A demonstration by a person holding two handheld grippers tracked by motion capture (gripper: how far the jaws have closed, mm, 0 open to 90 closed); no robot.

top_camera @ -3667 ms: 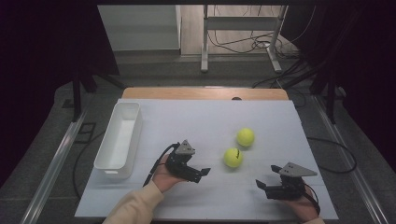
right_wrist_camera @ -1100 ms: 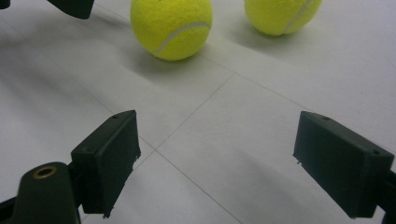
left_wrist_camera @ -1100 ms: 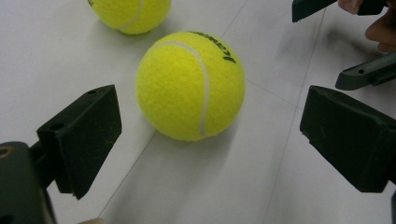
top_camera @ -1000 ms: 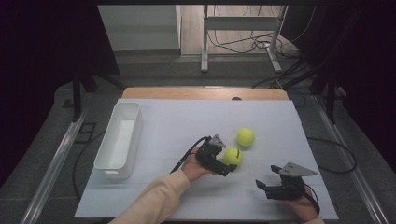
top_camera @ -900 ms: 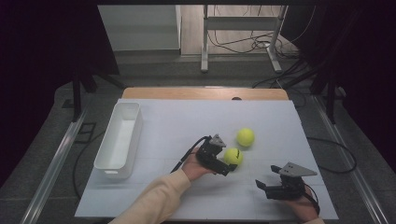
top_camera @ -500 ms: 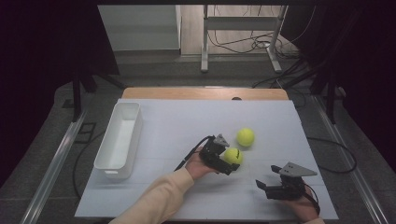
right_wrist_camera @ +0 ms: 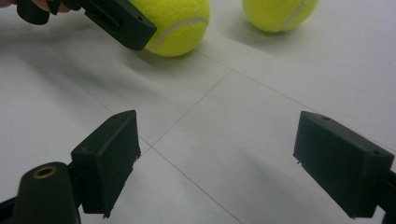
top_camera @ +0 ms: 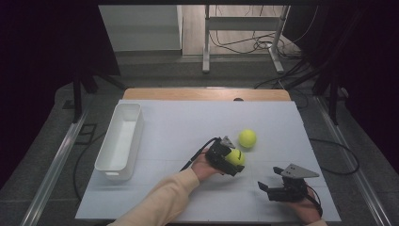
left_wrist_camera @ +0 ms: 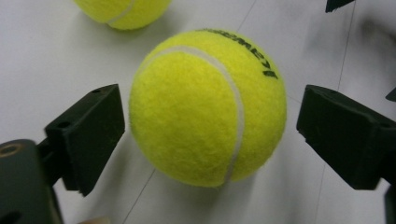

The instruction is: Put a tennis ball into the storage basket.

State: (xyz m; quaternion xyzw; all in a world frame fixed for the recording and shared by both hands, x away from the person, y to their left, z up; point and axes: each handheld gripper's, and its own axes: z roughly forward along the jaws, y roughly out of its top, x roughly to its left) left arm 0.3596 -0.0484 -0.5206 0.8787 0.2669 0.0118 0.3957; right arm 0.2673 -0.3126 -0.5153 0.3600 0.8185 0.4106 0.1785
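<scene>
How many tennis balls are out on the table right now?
2. One tennis ball sits between the open jaws of the left gripper, on the table. The other tennis ball lies just beyond it, free. None seems hidden.

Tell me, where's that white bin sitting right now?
In the high view the white bin sits lengthwise along the table's left edge, well left of the left gripper and both tennis balls.
</scene>
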